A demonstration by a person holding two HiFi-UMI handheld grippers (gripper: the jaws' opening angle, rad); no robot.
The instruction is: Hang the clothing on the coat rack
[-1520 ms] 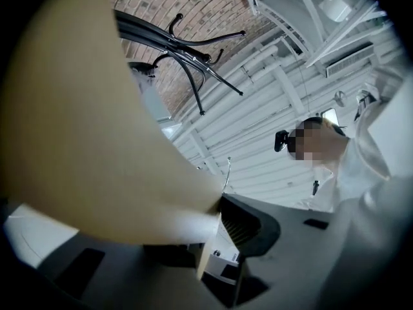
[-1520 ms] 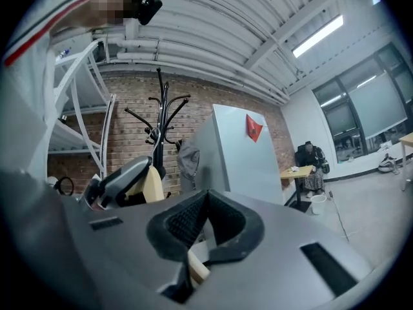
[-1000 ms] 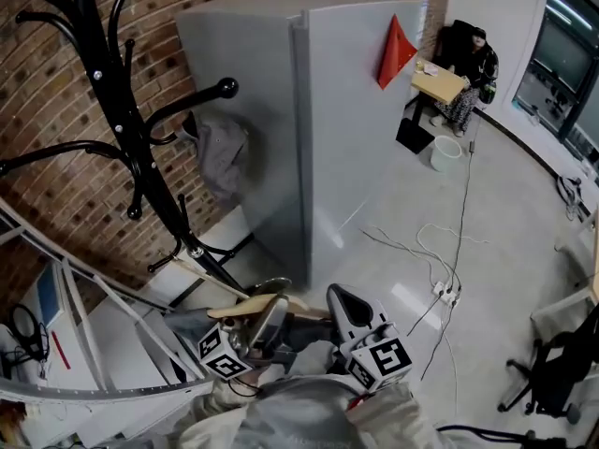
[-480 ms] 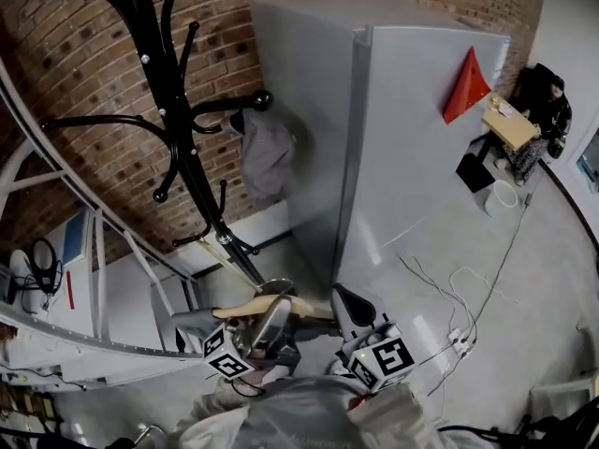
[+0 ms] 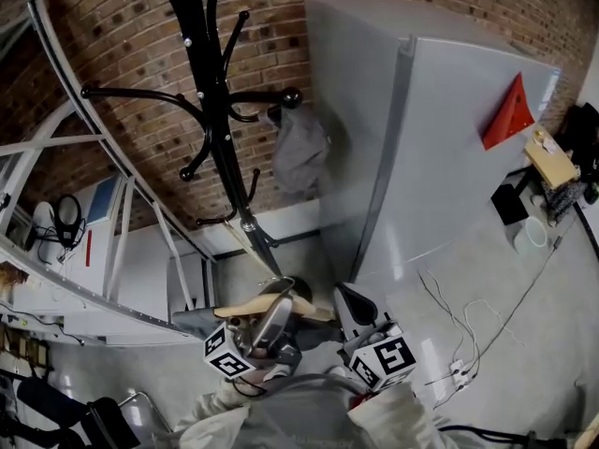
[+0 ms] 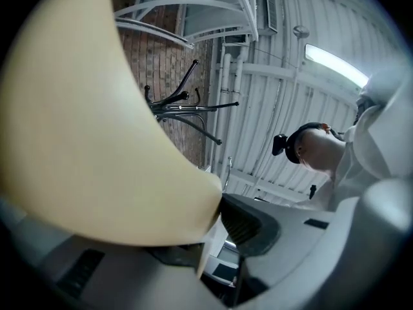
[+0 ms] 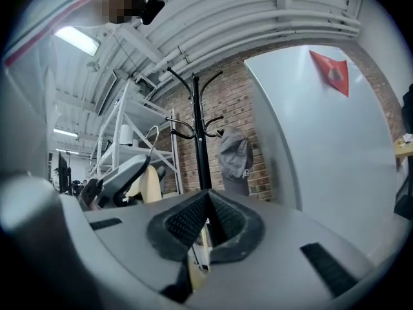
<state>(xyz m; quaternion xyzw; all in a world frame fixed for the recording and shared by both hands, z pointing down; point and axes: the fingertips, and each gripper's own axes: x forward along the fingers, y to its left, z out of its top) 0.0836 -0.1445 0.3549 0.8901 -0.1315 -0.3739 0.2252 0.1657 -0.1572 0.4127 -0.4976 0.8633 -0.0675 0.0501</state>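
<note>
M: Since the earlier frames, the coat rack (image 5: 217, 110) slides from the upper left of the head view toward upper centre, and the grey cabinet (image 5: 440, 157) shifts right with it. Our two grippers stay at lower centre.

K: Noted. Jaw state?

M: Left gripper (image 6: 216, 218): pads clamped against the broad pale body of the wooden hanger (image 5: 251, 305), which fills the left half of its view. Right gripper (image 7: 206, 228): pads drawn almost together, nipping a thin pale edge of the same hanger.

K: And the clothing?

M: We read the grey fabric trailing from the hanger's left end as the clothing (image 5: 192, 322), low in the frame and well apart from the rack's arms. We cannot tell how it sits on the hanger.

K: Anything on the rack?

M: One grey cap (image 5: 299, 154) hangs from an arm at centre, beside the cabinet. The other arms at upper left look bare.

K: Progress?

M: We judge this the carry stage. Pick-up is done. Still ahead are the lift to arm height, hooking the hanger over a free arm, and release.
</note>
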